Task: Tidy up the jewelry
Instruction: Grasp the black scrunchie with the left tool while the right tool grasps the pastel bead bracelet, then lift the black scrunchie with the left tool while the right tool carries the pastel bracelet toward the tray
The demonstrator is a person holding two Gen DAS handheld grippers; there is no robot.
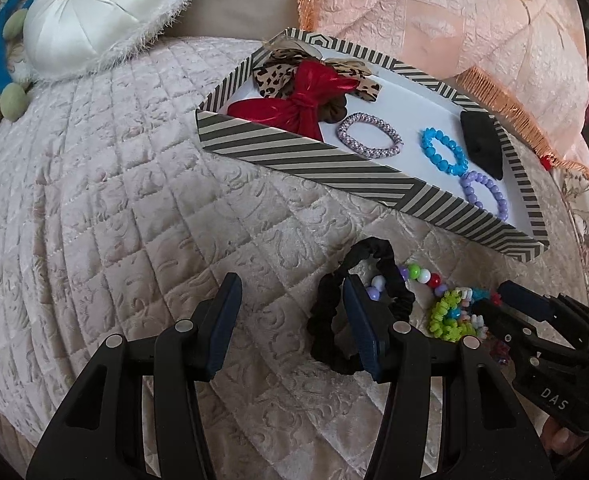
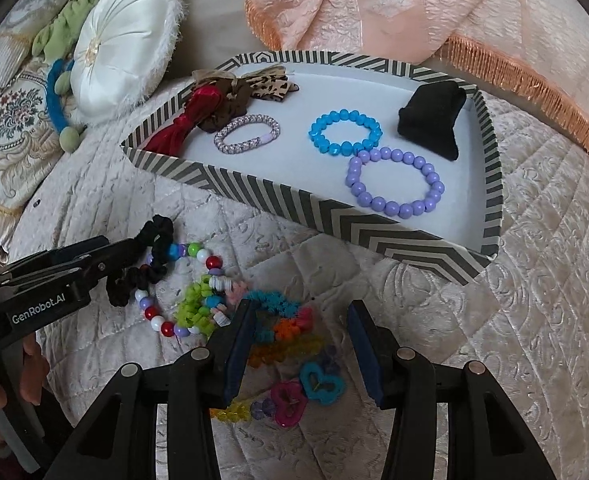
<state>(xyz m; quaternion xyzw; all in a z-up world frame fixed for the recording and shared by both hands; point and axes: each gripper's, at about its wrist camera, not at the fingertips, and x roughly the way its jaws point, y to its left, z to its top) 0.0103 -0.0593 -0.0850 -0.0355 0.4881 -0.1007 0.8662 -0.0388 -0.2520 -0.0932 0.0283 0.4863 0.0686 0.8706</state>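
A striped box on the quilted bed holds a red bow, a lilac woven bracelet, a blue bead bracelet, a purple bead bracelet and a black pouch. In front of the box lie a black scrunchie, a multicolour bead bracelet, a green spiky bracelet and colourful plastic pieces. My left gripper is open, its right finger inside the scrunchie's loop. My right gripper is open over the colourful pieces.
A white round cushion and green-and-blue soft items lie at the back left. A peach fringed cloth lies behind the box. The quilted bedspread spreads left of the left gripper.
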